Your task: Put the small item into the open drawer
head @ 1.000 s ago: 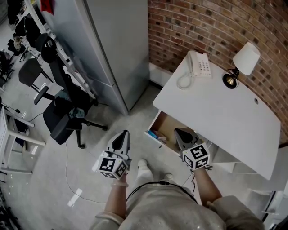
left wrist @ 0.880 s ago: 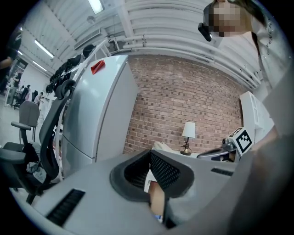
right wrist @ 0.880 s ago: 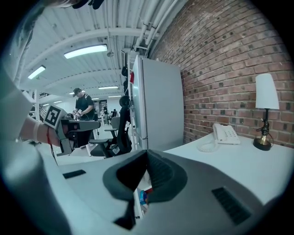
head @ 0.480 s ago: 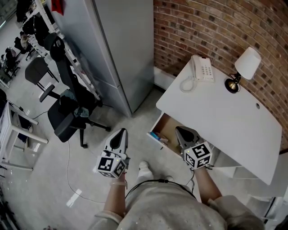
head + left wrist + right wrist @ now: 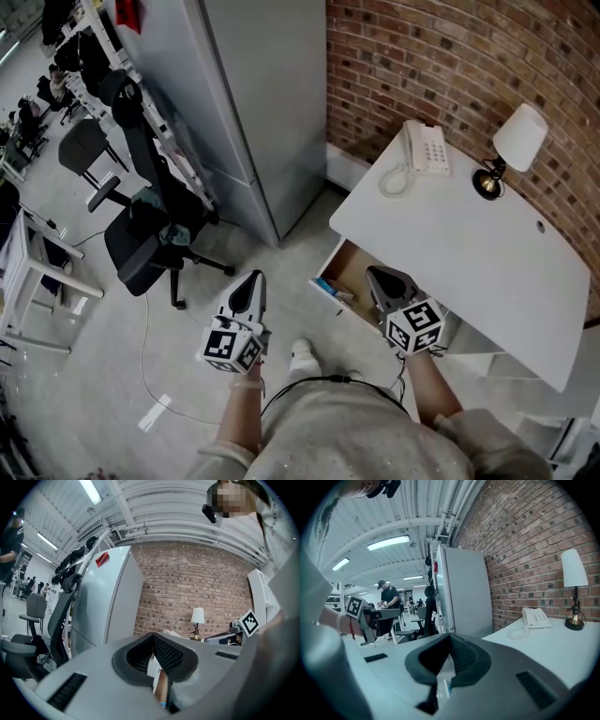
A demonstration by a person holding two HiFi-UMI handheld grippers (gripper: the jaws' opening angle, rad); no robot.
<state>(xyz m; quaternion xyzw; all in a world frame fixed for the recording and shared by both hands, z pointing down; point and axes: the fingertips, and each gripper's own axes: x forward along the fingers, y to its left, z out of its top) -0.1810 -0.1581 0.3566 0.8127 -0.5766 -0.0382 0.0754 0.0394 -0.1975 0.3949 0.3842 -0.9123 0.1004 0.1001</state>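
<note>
**Head view, with both gripper views.** A white, smooth-topped table (image 5: pixel 469 246) stands against a red brick wall (image 5: pixel 441 47) with rough, mortared courses. On the table's far end lie a white push-button telephone (image 5: pixel 428 148) with a coiled cord, and a small lamp (image 5: pixel 520 138) with a white conical shade on a rounded brass base. Under the table's front edge an open drawer (image 5: pixel 354 265) juts out; it is a shallow box with a white front and a pale wood-coloured inside.

The small item (image 5: pixel 330 287), a flat blue-and-white piece, lies inside the drawer at its front left corner. Its exact shape is too small to tell.

The left gripper (image 5: pixel 254 279) hangs over the pale, glossy floor (image 5: pixel 103 375), to the left of the drawer and apart from it. Its dark, ribbed pads are pressed together at the tips, with nothing between them.

The right gripper (image 5: pixel 373 273) is over the drawer's right part, just beside the table's front edge. Its jaws are likewise closed tip to tip and carry nothing. Each gripper has a grey moulded body and bears a cube with black-and-white square markers near the hand.

To the left stand a tall, smooth grey cabinet (image 5: pixel 253 94) and a black office chair (image 5: pixel 141 248) on a star base with castors.
</note>
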